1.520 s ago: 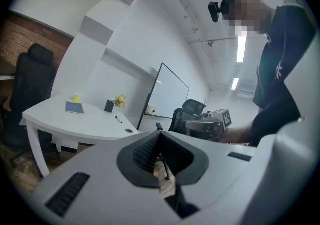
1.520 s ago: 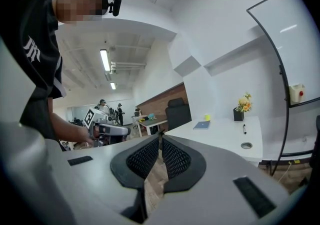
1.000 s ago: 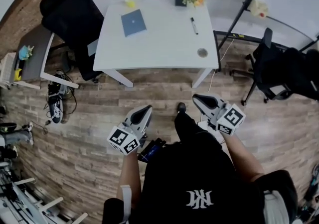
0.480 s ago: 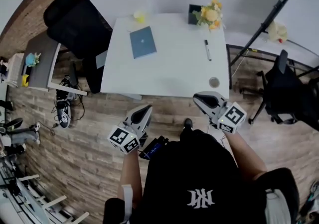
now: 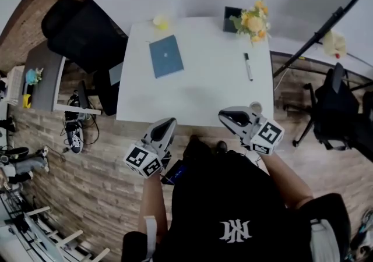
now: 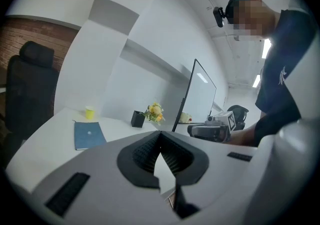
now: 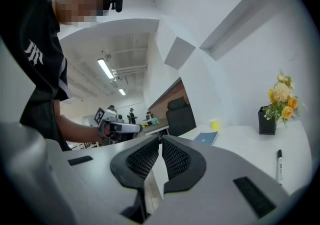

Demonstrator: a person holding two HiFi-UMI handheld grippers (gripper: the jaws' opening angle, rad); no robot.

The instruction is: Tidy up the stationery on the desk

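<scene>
On the white desk (image 5: pixel 198 95) lie a blue notebook (image 5: pixel 166 56) at the back left and a black marker (image 5: pixel 249 66) at the right. A black pen holder (image 5: pixel 232 18) with yellow flowers stands at the back edge. A small grey round thing (image 5: pixel 255 105) sits at the near right corner, partly hidden by my right gripper (image 5: pixel 225 116). My left gripper (image 5: pixel 169 123) is at the desk's near edge. Both are shut and hold nothing. The notebook (image 6: pixel 89 134) shows in the left gripper view, the marker (image 7: pixel 279 164) in the right gripper view.
A small yellow cup (image 5: pixel 159 21) stands at the desk's back left corner. A black office chair (image 5: pixel 81 28) is left of the desk, and another chair (image 5: pixel 338 115) is to the right. A black stand leg (image 5: pixel 315 36) slants down at the right. Shoes (image 5: pixel 74 127) lie on the wooden floor.
The person has stepped toward the desk, which now lies closer and lower in the head view. Both grippers now reach its near edge and stay shut.
</scene>
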